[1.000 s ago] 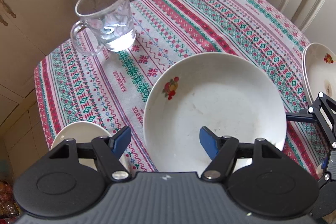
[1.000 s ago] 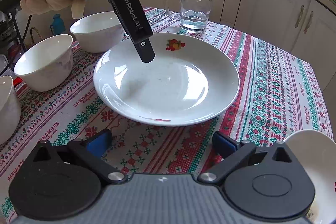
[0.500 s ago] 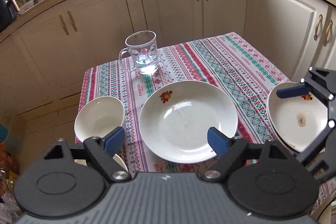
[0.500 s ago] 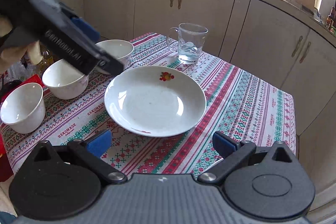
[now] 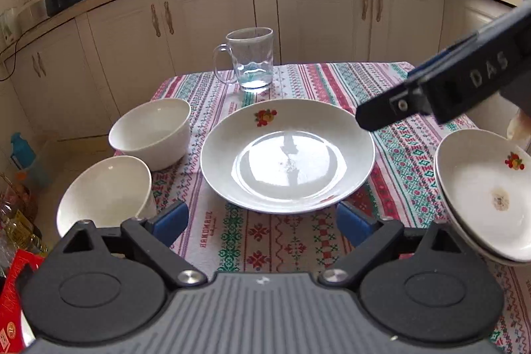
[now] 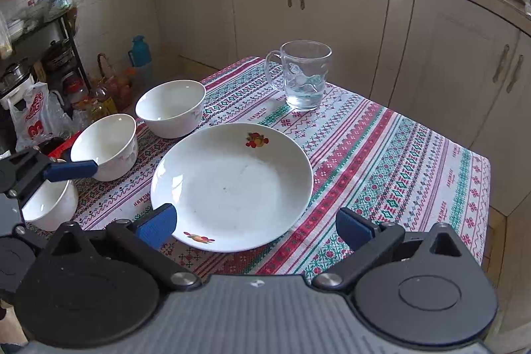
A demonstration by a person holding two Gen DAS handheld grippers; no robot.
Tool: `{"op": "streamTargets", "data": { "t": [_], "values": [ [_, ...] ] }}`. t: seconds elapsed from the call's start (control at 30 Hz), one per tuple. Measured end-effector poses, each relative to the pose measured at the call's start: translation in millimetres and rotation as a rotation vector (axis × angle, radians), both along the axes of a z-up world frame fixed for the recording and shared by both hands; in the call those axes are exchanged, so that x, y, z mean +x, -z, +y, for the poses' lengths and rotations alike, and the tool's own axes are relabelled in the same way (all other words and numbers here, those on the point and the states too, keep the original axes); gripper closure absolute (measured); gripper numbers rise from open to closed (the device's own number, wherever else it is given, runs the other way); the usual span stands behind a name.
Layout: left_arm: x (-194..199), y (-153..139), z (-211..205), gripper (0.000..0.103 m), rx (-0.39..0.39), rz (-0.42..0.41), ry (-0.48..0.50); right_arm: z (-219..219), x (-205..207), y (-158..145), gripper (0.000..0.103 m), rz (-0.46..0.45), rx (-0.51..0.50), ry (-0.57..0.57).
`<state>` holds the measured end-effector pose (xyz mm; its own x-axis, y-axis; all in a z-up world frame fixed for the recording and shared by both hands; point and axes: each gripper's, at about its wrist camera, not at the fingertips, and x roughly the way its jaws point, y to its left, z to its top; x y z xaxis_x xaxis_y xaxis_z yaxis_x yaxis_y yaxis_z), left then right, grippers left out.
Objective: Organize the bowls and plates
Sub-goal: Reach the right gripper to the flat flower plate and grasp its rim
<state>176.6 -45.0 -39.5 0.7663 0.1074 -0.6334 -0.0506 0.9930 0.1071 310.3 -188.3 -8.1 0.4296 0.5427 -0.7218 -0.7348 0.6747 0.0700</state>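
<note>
Left wrist: my left tongs [image 5: 262,218] are opening, nothing between them, plate [image 5: 287,155] on counter [image 5: 398,155] ahead, two bowls [image 5: 151,128] left | Right wrist: my right tongs [image 6: 255,226] released above same plate [image 6: 232,184].

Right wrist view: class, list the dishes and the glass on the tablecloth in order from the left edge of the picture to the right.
Bowl at the left edge → second bowl → third bowl → plate with the fruit print → glass mug.
</note>
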Motion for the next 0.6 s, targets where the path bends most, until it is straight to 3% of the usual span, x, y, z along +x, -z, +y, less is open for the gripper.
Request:
{"op": "streamTargets", "data": {
  "t": [0.1, 0.43, 0.6],
  "values": [
    [7, 11, -2, 0.008, 0.023, -0.002, 0.024, 6, 21, 2, 0.000, 0.029, 0.016, -0.040],
    [31, 40, 9, 0.008, -0.082, 0.093, 0.051, 39, 84, 30, 0.000, 0.124, -0.035, -0.141],
    [36, 45, 11, 0.010, -0.101, 0.079, 0.074, 56, 106, 45, 0.006, 0.148, -0.066, -0.193]
  ]
}}
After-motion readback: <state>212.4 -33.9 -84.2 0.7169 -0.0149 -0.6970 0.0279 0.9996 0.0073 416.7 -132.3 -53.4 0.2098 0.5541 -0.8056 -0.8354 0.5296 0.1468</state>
